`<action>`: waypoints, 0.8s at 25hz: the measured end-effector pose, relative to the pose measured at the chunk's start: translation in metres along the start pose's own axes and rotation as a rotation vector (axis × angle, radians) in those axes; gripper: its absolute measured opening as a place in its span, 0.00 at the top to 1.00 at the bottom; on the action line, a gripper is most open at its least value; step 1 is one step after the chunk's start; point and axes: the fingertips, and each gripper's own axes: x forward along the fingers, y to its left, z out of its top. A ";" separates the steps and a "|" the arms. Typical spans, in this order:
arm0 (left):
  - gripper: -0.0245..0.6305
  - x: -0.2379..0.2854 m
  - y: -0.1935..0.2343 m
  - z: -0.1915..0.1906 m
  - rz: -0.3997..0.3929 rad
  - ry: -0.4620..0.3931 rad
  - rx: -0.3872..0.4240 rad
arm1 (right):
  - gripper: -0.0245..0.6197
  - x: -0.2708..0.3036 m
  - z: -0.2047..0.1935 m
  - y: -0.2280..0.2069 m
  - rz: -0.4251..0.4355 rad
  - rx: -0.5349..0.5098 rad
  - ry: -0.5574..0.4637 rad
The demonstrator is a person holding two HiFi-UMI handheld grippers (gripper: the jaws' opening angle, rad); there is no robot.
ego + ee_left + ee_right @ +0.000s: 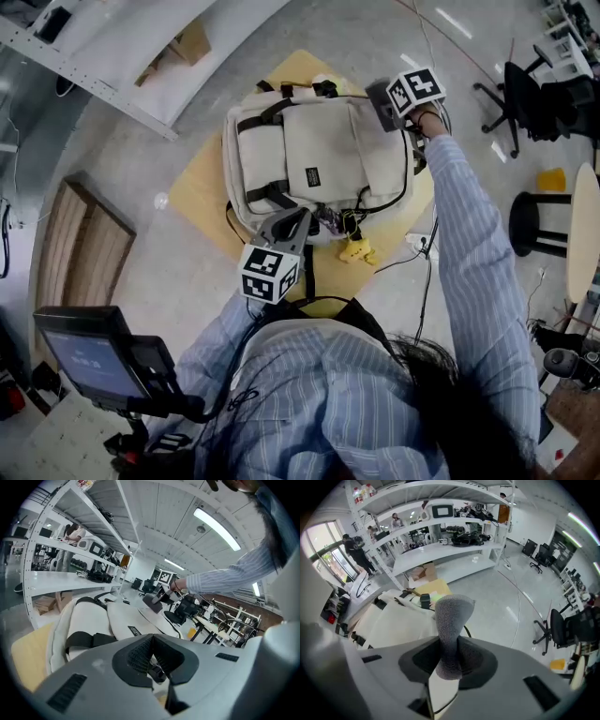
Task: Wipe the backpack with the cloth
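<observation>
— The backpack (319, 159) lies flat on the pale wooden worktop (199, 192), front panel up, with black straps (272, 195) across its left side. Where do we have the cloth?

— We hold the grey cloth (451, 620) in our right gripper (449, 665). Its jaws are clenched on the cloth's lower end, and the rest stands up beyond them. From the head view, that gripper is at the backpack's far right corner. We cannot tell whether the cloth touches the fabric or sits just above it.

— And our left gripper (151, 654)?

— Its jaws are pressed together, pad against pad. A dark clip (157, 673) shows just beneath them, and we cannot tell whether we pinch it. This gripper is at the backpack's near edge, close to a small yellow thing (356, 251) lying on the worktop.
</observation>
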 end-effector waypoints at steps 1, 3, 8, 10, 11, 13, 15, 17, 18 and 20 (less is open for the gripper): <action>0.96 -0.001 0.004 0.000 0.010 -0.003 -0.005 | 0.82 0.005 0.004 -0.003 -0.005 0.010 0.010; 0.96 -0.005 0.011 0.002 0.033 -0.010 -0.019 | 0.82 0.013 0.007 -0.007 -0.012 0.031 0.031; 0.96 -0.016 0.026 0.000 0.087 -0.024 -0.053 | 0.82 0.028 0.001 -0.006 -0.007 0.052 0.063; 0.96 -0.019 0.029 -0.002 0.101 -0.028 -0.061 | 0.82 0.030 -0.005 -0.001 0.001 0.049 0.066; 0.96 -0.020 0.029 -0.002 0.105 -0.030 -0.064 | 0.82 0.029 -0.009 0.001 0.006 0.046 0.065; 0.96 -0.020 0.029 -0.002 0.108 -0.034 -0.064 | 0.82 0.025 -0.021 0.007 0.016 0.037 0.060; 0.96 -0.019 0.027 -0.002 0.106 -0.036 -0.063 | 0.82 0.019 -0.038 0.015 0.033 0.031 0.050; 0.96 -0.017 0.024 -0.002 0.096 -0.036 -0.060 | 0.82 0.014 -0.060 0.024 0.058 0.040 0.039; 0.96 -0.016 0.022 -0.002 0.088 -0.034 -0.058 | 0.82 0.012 -0.073 0.030 0.070 0.046 0.035; 0.96 -0.012 0.017 -0.002 0.071 -0.030 -0.050 | 0.82 0.008 -0.096 0.040 0.092 0.058 0.028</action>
